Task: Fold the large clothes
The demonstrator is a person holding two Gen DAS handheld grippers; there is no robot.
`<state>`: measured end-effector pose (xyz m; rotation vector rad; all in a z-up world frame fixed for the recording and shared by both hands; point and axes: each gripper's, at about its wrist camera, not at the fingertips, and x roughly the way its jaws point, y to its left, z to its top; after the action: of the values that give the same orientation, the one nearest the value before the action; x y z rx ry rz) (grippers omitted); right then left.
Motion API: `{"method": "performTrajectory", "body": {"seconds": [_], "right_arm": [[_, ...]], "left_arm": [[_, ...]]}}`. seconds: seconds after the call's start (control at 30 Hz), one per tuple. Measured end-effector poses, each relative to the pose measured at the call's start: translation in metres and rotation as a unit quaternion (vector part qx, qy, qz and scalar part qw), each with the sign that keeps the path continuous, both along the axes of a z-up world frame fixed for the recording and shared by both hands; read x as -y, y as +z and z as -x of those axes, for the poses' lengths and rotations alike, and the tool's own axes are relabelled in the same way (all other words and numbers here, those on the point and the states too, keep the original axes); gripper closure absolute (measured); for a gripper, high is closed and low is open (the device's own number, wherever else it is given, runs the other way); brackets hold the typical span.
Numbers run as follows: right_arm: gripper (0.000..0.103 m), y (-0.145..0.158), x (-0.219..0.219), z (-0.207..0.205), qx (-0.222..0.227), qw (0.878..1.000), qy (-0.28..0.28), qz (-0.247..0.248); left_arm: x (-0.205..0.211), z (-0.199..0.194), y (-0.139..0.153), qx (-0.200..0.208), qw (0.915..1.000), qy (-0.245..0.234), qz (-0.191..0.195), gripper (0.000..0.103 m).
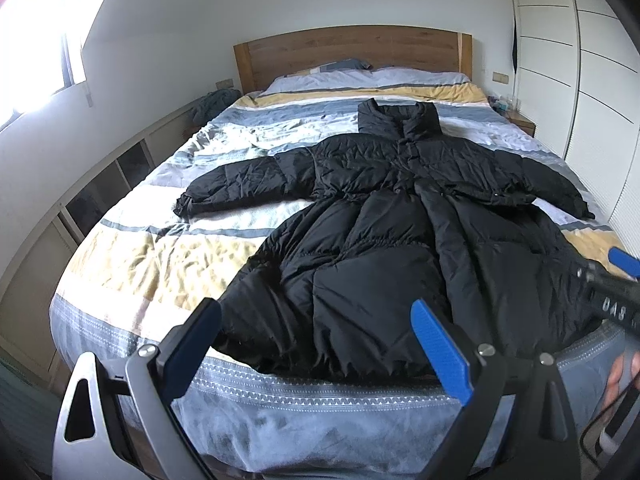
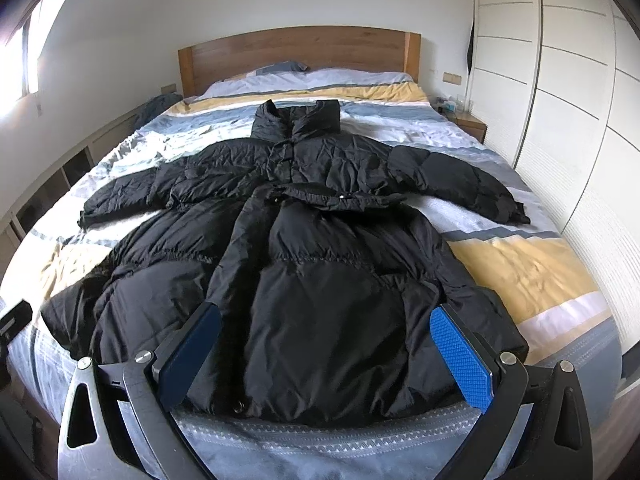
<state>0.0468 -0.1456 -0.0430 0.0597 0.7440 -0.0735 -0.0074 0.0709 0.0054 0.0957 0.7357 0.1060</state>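
A long black puffer coat [image 1: 384, 216] lies spread flat on the bed, collar toward the headboard, both sleeves stretched out sideways, hem at the foot edge. It also shows in the right wrist view [image 2: 312, 264]. My left gripper [image 1: 316, 320] is open and empty, hovering above the left part of the hem. My right gripper [image 2: 324, 324] is open and empty above the middle of the hem. The right gripper's blue pad also shows in the left wrist view [image 1: 624, 262] at the right edge.
The bed [image 1: 132, 256] has a striped yellow, grey and white cover and a wooden headboard [image 1: 348, 54]. Low shelves [image 1: 96, 196] run along the left wall. A white wardrobe [image 2: 560, 92] stands close on the right. A nightstand [image 2: 470, 122] sits by the headboard.
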Motion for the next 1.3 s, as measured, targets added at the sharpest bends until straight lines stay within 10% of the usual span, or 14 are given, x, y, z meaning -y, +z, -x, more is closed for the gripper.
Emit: {"method": "performTrajectory", "body": {"seconds": [0.73,1.03,1.3], "right_arm": [[0.001,-0.034,0.172,-0.121,-0.023,0.981,-0.133,-0.14],[0.006,-0.096,0.282,-0.206,-0.022,0.945,-0.226,-0.234],[0.007,-0.15,0.341,-0.235,-0.002,0.88,-0.275,-0.387]], "left_arm": [[0.04,-0.141,-0.025,-0.019,0.9983,-0.039,0.038,0.007],[0.076,-0.273,-0.052,-0.01,0.9942,-0.099,0.042,0.007],[0.091,-0.314,-0.068,-0.089,0.9924,-0.082,0.024,0.007]]}}
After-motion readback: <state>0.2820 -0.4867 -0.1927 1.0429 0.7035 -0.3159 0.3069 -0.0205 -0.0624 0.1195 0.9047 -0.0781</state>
